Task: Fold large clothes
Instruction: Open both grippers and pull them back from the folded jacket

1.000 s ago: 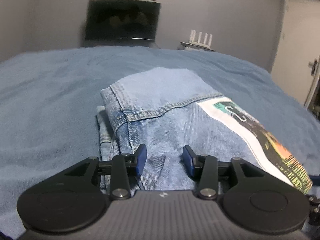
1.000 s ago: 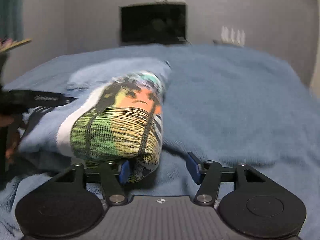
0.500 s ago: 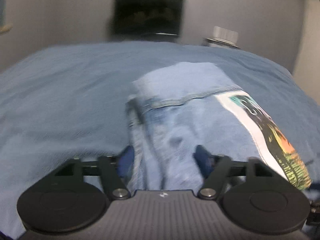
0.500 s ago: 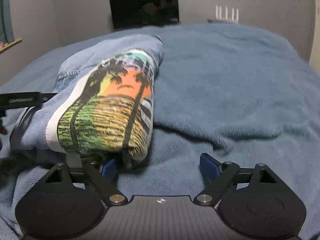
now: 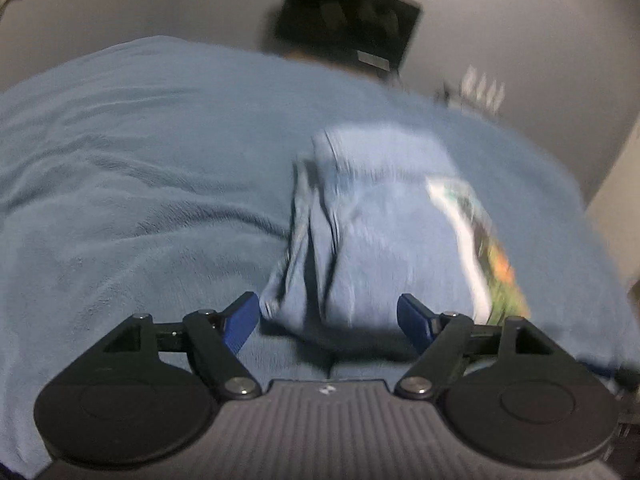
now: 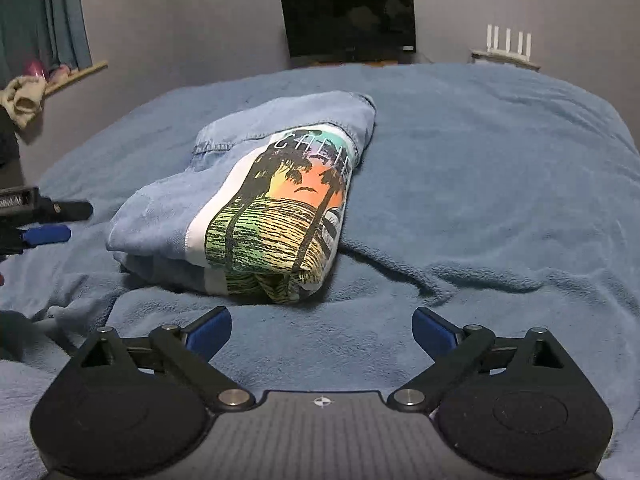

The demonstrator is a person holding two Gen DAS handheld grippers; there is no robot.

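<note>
A folded light-blue denim garment [image 6: 256, 184] with a colourful palm-tree print lies as a compact bundle on the blue bed blanket [image 6: 480, 184]. In the blurred left wrist view the garment [image 5: 380, 232] lies just ahead of my left gripper [image 5: 328, 316], which is open and empty, its near edge between the blue fingertips. My right gripper [image 6: 322, 330] is open and empty, a little short of the bundle's printed end. The left gripper [image 6: 44, 234] also shows at the left edge of the right wrist view.
A dark TV [image 6: 348, 22] stands against the grey back wall, with a white router [image 6: 506, 50] to its right. A curtain and a shelf with small items [image 6: 52, 76] are at the left. The blanket has wrinkles around the bundle.
Both grippers have opened, let go of the folded garment and drawn back from it. The left view has swung and tilted and is now blurred.
</note>
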